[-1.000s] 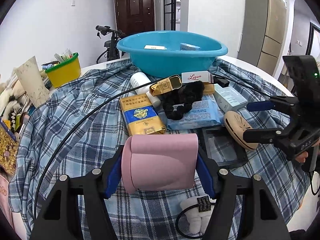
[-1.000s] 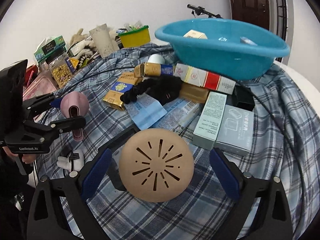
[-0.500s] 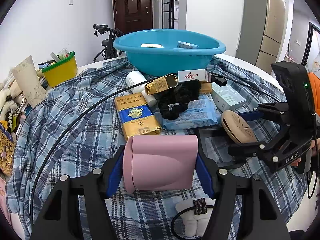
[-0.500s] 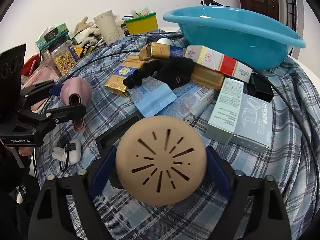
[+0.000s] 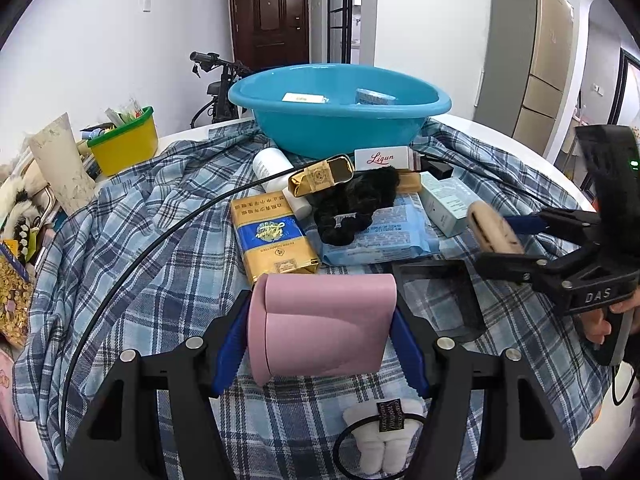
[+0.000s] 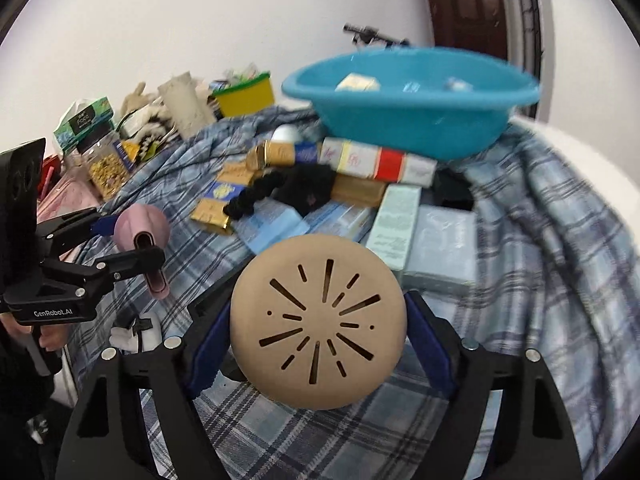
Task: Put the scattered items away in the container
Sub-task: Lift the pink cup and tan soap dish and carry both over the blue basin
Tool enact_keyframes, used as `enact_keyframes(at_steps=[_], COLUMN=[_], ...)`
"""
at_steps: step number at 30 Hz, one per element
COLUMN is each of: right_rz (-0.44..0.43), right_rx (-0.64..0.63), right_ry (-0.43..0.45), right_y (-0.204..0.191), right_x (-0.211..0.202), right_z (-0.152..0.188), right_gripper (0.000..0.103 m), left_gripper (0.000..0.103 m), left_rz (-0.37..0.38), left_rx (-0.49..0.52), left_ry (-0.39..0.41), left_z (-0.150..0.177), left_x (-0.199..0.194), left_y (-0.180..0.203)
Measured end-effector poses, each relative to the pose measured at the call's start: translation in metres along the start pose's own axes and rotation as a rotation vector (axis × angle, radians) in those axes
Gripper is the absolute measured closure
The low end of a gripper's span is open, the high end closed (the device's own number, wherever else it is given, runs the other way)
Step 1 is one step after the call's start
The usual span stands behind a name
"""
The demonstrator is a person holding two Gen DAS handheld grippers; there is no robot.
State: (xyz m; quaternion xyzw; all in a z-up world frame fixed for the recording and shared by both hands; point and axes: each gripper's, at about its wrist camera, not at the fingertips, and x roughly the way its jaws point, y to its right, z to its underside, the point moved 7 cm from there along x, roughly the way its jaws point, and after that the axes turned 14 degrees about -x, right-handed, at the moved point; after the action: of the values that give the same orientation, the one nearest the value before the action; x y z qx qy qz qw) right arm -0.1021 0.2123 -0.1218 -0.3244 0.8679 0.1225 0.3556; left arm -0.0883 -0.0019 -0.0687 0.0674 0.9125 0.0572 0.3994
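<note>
The left gripper [image 5: 322, 336] is clamped on a pink case [image 5: 320, 322], its blue pads pressing both ends. The right gripper [image 6: 318, 334] is clamped on a tan disc [image 6: 318, 334] with slots cut in its face. Both are held above the plaid cloth [image 5: 120, 240] near the table's front edge.

Under the left gripper a white charger [image 5: 378, 440] with a black cord lies on the cloth. Past the pink case sits a black tray [image 5: 440, 300], then a gold and blue packet [image 5: 272, 240], a blue wipes pack [image 5: 384, 232], a black hair tie [image 5: 352, 208], a white bottle [image 5: 272, 164] and pale green boxes [image 6: 424, 236]. This heap lies between the grippers and the blue basin [image 5: 340, 120], which stands at the table's far edge and holds two small boxes.

A yellow tub [image 5: 124, 144] sits at the far left edge. Behind are white walls, a dark door [image 5: 270, 20], a bicycle [image 5: 216, 80] and a fridge [image 5: 528, 60].
</note>
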Motion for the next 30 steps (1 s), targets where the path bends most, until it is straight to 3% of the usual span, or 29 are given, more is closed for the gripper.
enact_keyframes(at_steps=[6,11,17,30], right_rz=[0.173,0.264,0.309,0.309], right_rx=[0.019,0.035,0.052,0.037], right_ry=[0.102,0.19,0.227,0.267], right_y=[0.002,0.002,0.004,0.002], right_x=[-0.04,-0.071,-0.086,-0.1], right_z=[-0.007,-0.009,-0.005,-0.01], right_gripper=[0.023,0.023,0.024,0.026], left_gripper=[0.036,0.036,0.036,0.036], left_rz=[0.007,0.001,0.021,0.03], left_rx=[-0.013,-0.005,-0.014,-0.011], left_ry=[0.016,0.034,0.069,0.124], left_z=[0.0,0.003,0.002,-0.01], left_x=[-0.002,-0.002,-0.009,-0.025], left_y=[0.007,0.015,0.027,0.035])
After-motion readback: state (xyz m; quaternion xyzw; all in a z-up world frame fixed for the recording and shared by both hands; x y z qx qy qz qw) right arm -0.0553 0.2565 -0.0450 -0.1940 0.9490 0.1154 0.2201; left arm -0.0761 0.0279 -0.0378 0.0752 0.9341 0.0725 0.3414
